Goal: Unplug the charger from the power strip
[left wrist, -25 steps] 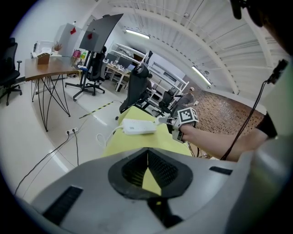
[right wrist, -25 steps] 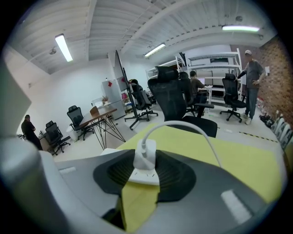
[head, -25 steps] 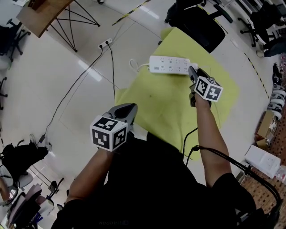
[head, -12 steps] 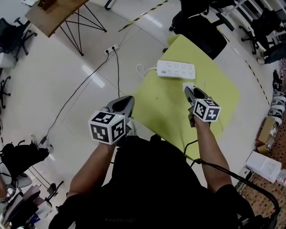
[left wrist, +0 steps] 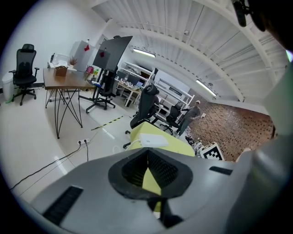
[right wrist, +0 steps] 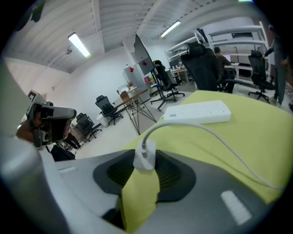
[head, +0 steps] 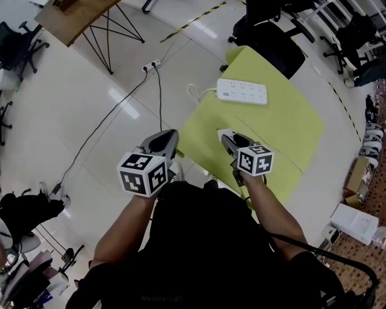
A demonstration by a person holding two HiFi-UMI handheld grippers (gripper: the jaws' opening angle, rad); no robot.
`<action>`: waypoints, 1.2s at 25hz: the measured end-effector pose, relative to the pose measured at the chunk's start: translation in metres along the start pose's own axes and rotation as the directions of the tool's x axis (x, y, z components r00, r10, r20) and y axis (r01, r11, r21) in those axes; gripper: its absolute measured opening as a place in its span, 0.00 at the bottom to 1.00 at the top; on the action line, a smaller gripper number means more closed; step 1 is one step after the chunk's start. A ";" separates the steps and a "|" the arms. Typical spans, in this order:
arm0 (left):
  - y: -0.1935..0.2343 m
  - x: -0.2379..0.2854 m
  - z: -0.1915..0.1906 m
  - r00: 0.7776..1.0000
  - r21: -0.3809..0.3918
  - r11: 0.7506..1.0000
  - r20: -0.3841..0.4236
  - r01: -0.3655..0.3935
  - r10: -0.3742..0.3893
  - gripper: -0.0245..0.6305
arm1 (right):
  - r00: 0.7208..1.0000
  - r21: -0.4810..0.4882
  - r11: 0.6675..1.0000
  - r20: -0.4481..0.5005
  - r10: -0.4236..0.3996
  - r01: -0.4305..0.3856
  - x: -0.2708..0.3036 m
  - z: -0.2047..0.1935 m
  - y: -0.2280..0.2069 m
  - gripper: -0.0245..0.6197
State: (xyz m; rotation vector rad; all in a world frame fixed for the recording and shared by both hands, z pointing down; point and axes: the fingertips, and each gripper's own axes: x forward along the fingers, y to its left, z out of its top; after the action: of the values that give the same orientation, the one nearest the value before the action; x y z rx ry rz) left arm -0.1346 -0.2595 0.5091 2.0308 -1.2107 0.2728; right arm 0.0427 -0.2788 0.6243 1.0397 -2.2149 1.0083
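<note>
Charger (right wrist: 145, 156) in R gripper (head: 228, 139), off pwr strip (head: 242, 92)

The place was shown to be an open-plan office or lab hall. Swivel chairs (left wrist: 24, 68), a wooden desk on wire legs (left wrist: 64, 77), ceiling strip lights (left wrist: 144, 53) and shelving (right wrist: 238, 36) were seen around a glossy pale floor (head: 72, 96) marked with striped tape (head: 193, 18).

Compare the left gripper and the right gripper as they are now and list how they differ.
The right gripper grips the white charger; the left gripper is shut on nothing. In the head view the right gripper is over the yellow cloth, the left gripper over floor beside it. Both have grey jaws and point toward the power strip.
</note>
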 end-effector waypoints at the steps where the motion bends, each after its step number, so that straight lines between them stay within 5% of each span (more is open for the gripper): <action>1: 0.003 -0.003 -0.002 1.000 -0.003 1.000 -0.001 -0.001 0.001 0.04 | 1.000 0.014 1.000 -0.014 0.026 -0.026 0.008 -0.005 0.011 0.25; 5: 0.015 -0.017 -0.006 1.000 -0.015 1.000 0.002 -0.015 0.015 0.05 | 0.991 0.069 0.991 -0.054 0.120 -0.116 0.035 -0.016 0.047 0.25; 12: 0.037 -0.040 -0.006 0.999 -0.021 0.999 0.028 -0.039 0.039 0.04 | 0.983 0.146 0.976 -0.068 0.171 -0.160 0.065 -0.019 0.075 0.25; 19: 0.047 -0.050 -0.008 1.000 -0.012 1.000 0.014 -0.021 0.021 0.04 | 0.989 0.204 0.973 -0.076 0.129 -0.111 0.076 -0.030 0.070 0.26; 30: 0.031 -0.045 -0.004 0.999 0.036 0.998 -0.002 0.045 -0.045 0.04 | 0.994 0.281 0.959 -0.079 0.073 -0.048 0.062 -0.044 0.054 0.42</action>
State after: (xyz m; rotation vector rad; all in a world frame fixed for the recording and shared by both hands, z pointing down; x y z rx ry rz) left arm -0.1838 -0.2354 0.5038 2.0862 -1.1652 0.2763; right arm -0.0320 -0.2479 0.6706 1.0262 -2.0842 1.3979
